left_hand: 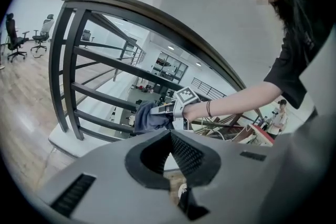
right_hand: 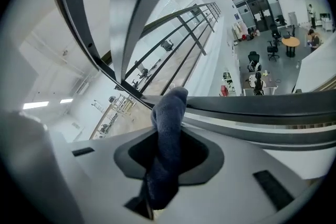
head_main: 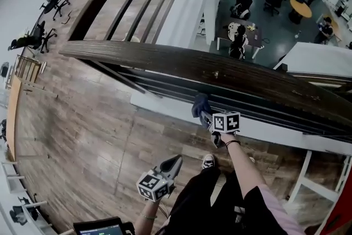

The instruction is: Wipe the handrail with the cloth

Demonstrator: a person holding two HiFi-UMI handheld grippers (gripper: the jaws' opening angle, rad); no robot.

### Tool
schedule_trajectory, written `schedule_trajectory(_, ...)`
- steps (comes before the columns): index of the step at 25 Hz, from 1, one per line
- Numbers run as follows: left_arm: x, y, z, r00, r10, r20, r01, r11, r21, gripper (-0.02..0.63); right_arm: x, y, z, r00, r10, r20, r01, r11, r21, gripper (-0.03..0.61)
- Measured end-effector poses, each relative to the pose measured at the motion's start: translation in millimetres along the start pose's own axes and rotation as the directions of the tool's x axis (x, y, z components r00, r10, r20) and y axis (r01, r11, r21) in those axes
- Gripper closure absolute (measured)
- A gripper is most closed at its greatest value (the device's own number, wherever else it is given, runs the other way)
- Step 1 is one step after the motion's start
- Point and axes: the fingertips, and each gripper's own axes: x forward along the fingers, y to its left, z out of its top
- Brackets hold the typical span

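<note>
- The left gripper (head_main: 171,164) hangs low over the wooden floor (head_main: 82,135), well apart from the railing. Its 2 fingers seem drawn together with nothing between them, though its own view leaves this a little unsure.
- The handrail (head_main: 181,63), a dark wooden band, runs across from left to right above a stack of dark bars (head_main: 264,104) and a white ledge (head_main: 165,104).
- The cloth (head_main: 200,105), a dark blue wad, is clamped between the fingers of the right gripper (head_main: 205,114). A bunched end pokes out past the fingertips and the rest trails back through them.
- The cloth sits below the handrail's top face, at the level of the bars. As I judge it, wiping has not yet found the wood.
- Risk 1: swept from this height, the cloth would rub the bars, not the handrail. It needs lifting onto the top face first.
- Risk 2: little cloth shows beyond the fingers, so hard pressing could let them scrape the wood.
- Risk 3: drag along the rail could tug the cloth loose. Further right the drop opens onto a lower floor (head_main: 286,36) with people and desks, so a slipped cloth may fall out of reach.
</note>
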Motion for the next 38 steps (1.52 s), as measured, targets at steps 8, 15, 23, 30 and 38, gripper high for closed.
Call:
schedule_trajectory(8,19.3,-2.7,-7.0,0.999,-0.027,-0.028,0.027,1.0,0.01,0.614,-17.7,-52.2,-3.1,0.996,-0.086,0.017,0.084,0.991,0.107,0.486)
schedule_trajectory(15,58.9,-35.1,-1.7,0.997,-0.058,-0.047,0.06,0.998,0.032,0.614,-75.8,-111.1,-18.8,0.989,-0.132,0.058,0.118,0.971,0.207,0.486)
schedule_trajectory(23,105.4,-93.0,-11.4,0.989,-0.107,-0.101,0.114,0.991,0.063,0.614,-165.1,-186.4,-35.9,0.975,-0.193,0.114,0.147,0.934,0.326,0.486)
schedule_trajectory(30,157.1,-170.9,-14.5,0.973,-0.177,-0.148,0.191,0.978,0.088,0.614,-258.7,-257.7,-53.7,0.952,-0.257,0.167,0.169,0.895,0.413,0.486)
schedule_trajectory(38,207.4,-247.0,-24.8,0.955,-0.227,-0.193,0.252,0.96,0.118,0.614,-361.7,-338.0,-78.3,0.918,-0.34,0.205,0.202,0.845,0.494,0.486)
